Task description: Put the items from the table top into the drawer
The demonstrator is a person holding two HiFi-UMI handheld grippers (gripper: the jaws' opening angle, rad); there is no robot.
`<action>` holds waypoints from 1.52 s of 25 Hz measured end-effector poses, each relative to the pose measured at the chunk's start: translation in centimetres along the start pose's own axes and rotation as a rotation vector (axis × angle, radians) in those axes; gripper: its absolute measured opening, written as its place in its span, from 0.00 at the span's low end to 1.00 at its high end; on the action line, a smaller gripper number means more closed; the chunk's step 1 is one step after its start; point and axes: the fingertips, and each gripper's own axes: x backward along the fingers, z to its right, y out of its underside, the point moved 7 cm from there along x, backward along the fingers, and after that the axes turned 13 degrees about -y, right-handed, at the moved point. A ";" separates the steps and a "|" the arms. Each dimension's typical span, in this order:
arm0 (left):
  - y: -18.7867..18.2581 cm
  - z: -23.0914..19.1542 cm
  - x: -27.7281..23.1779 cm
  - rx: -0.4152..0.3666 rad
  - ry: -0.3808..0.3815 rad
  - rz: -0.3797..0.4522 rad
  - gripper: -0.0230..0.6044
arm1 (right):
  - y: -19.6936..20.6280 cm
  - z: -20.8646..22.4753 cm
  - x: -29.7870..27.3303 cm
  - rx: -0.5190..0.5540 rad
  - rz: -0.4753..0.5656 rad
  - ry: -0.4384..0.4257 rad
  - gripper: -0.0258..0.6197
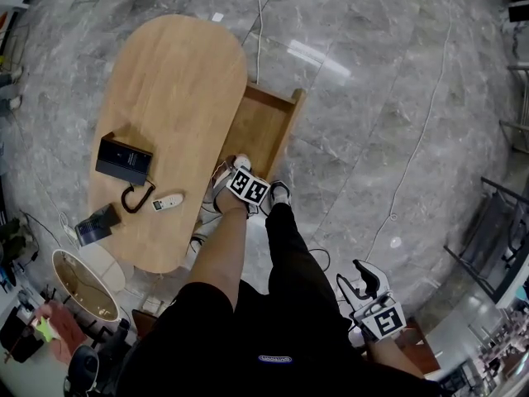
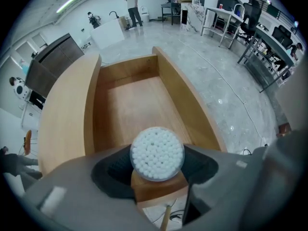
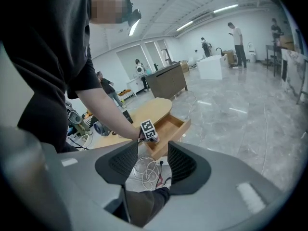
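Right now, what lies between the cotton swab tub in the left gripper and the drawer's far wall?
Nothing. In the left gripper view, the drawer floor is bare wood from the cotton swab tub to the far wall.

Oval light-wood desk (image 1: 178, 73): smooth, matt, faint grain. Open light-wood drawer (image 2: 139, 105): same matt wood. Grey marble-look floor (image 1: 372, 98): polished, glossy, reflects lights. Round clear plastic tub of white cotton swabs (image 2: 157, 153): shiny wall, fluffy tips. Left gripper (image 2: 157, 157) fingers (image 2: 111, 168): matt grey plastic, black ribbed pads.
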 end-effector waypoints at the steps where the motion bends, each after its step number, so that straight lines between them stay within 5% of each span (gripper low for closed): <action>1: -0.1 0.0 -0.2 0.002 -0.002 -0.003 0.49 | 0.0 0.0 -0.1 0.001 0.002 -0.006 0.36; 16: 0.5 1.2 -2.6 -0.081 -0.059 0.014 0.49 | 1.3 1.2 -1.5 -0.006 -0.029 -0.032 0.37; 29: 2.1 1.2 -0.4 0.081 -0.036 0.033 0.55 | 1.4 0.3 -2.0 -0.004 0.020 -0.025 0.39; 34: 4.1 0.7 1.5 0.150 -0.038 0.086 0.55 | 1.4 -0.6 -4.1 0.074 0.022 -0.031 0.39; 38: 5.8 -0.1 4.8 0.155 -0.034 0.205 0.55 | -0.2 -0.6 -6.8 0.148 0.051 -0.021 0.39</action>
